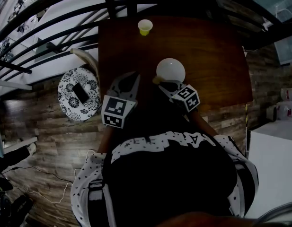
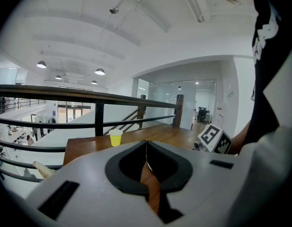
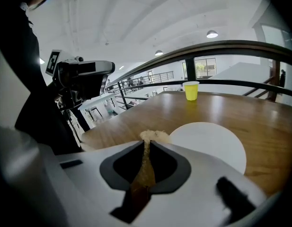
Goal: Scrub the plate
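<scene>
A white plate lies empty on the dark wooden table; in the right gripper view the plate sits just right of the jaw tips. My right gripper is shut on a tan sponge, which pokes out past the tips at the plate's near left rim. The sponge shows as a small tan bit beside the plate. My left gripper hovers over the table left of the plate, shut and holding nothing.
A small yellow cup stands near the table's far edge. A black railing runs behind the table. A round patterned stool stands on the floor at the left.
</scene>
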`<state>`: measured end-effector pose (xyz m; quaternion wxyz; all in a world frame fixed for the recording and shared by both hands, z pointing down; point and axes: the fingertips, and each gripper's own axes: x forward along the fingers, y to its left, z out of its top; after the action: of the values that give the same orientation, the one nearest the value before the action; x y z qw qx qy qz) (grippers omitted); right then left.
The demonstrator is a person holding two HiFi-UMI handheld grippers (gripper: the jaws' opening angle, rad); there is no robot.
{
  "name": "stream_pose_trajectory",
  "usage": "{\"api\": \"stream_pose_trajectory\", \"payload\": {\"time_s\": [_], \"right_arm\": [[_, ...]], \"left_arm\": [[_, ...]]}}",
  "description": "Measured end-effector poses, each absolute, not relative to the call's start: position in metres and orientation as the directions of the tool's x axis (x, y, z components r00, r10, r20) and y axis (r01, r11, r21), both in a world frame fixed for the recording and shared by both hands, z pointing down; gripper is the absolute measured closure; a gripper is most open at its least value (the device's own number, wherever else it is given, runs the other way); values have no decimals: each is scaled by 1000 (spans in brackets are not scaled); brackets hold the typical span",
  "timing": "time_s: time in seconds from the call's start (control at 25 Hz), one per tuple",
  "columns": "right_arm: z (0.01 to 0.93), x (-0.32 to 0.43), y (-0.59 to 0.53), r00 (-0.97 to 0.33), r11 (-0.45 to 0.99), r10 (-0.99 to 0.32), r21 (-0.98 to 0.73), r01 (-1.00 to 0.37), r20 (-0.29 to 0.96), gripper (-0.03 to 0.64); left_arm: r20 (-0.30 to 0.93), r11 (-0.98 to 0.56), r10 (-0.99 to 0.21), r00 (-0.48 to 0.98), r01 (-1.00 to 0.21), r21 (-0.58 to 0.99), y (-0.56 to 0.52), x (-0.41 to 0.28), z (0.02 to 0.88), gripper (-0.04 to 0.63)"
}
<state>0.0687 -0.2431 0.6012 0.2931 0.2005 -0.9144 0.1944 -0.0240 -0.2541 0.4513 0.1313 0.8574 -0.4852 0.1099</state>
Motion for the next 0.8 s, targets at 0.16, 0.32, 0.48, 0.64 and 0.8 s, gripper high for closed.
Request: {"api": "stream_pose_trajectory", "payload": {"time_s": [0.16, 0.32, 0.48, 0.64, 0.8], "right_arm": [[599, 69, -245, -752, 841, -258, -242, -484, 606, 572], [582, 73, -255, -766, 826, -306, -242, -509, 566, 572], [574, 86, -277, -747, 802, -376, -210, -558, 548, 572], [570, 102, -297, -713, 758, -446, -195, -622, 541, 572], [571, 113, -319, -687, 734, -500, -162, -659, 527, 572]], "left_arm": [[317, -493, -804, 503, -862, 119, -253, -24, 453, 581], [319, -489, -805, 500, -864, 120, -252, -25, 453, 581], [322, -487, -805, 498, -865, 121, -253, -25, 455, 581], [326, -489, -802, 500, -864, 120, -252, -23, 455, 581], [328, -484, -805, 495, -867, 121, -253, -25, 455, 581]]}}
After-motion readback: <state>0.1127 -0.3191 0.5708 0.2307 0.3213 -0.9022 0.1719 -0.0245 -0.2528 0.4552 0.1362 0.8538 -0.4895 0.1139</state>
